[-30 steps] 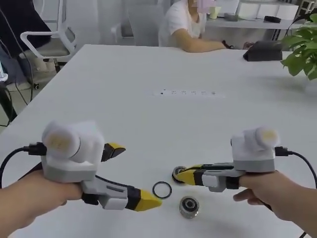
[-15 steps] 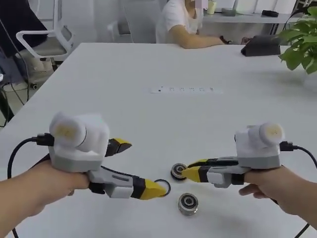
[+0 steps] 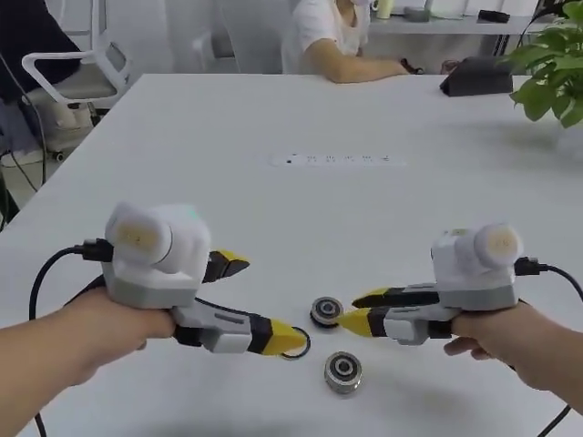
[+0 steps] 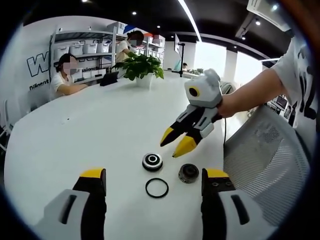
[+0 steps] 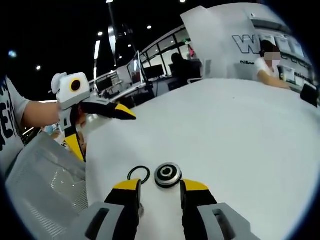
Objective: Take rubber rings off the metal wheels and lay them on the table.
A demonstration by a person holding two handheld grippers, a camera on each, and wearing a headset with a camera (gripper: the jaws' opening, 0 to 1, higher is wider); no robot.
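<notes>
Potted plant (image 3: pixel 551 64) at the surface's (image 3: pixel 273 127) far right corner, loose rubber ring (image 4: pixel 157 188) by the near edge just ahead of the wide-open left hand-held gripper (image 4: pixel 154 173), metal wheel (image 3: pixel 326 310) right before the barely parted, empty right hand-held gripper (image 3: pixel 347 309), second wheel (image 3: pixel 343 371) beside

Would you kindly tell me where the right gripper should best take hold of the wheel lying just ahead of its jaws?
Probably across its outer rim, coming in low from the right gripper's own side. The wheel lies flat on the table, hub upward, so two opposite points of the round edge suit the open jaws, clear of the loose ring.
</notes>
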